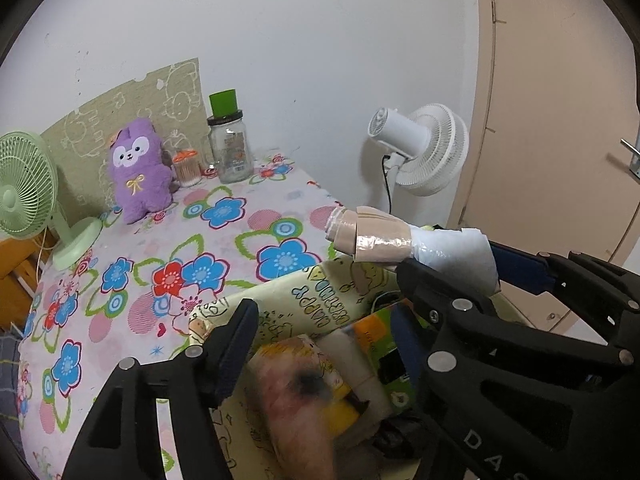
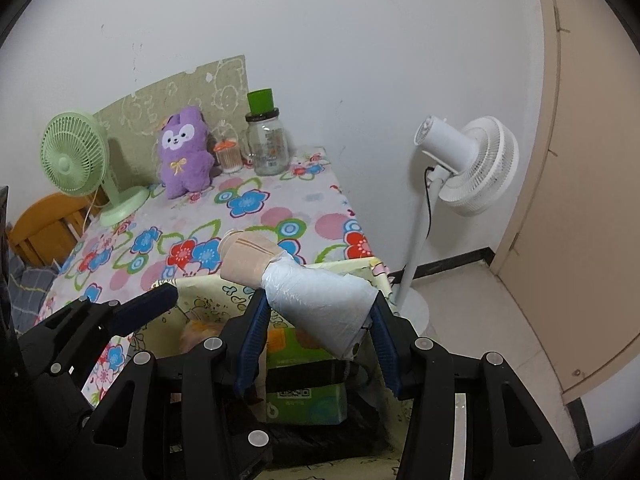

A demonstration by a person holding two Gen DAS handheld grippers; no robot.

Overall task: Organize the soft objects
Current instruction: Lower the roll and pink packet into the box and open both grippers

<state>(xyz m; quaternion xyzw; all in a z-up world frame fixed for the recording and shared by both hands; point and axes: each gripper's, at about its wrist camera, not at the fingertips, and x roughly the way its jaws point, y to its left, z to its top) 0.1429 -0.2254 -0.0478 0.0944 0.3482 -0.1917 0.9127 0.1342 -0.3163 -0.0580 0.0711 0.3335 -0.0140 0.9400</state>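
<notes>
- Over the near end of the table, above a pale yellow fabric bin: right hand-held gripper is clamped on the wide end of a rolled plastic-wrapped bundle, beige at its far tip, which sticks out forward and to the left.
- Left hand-held gripper hangs over the bin with jaws apart, holding nothing.
- Bin contents: green tissue pack, something black beneath, a blurred orange-pink soft item. Rest unclear.
- Step, by judgement: depositing the bundle into the bin.
- Next move calls for lowering the roll past the rim, tipping it flat, then releasing.
- Purple plush toy sits at the far end of the table, between a green desk fan and a glass jar; likely the next pickup.
</notes>
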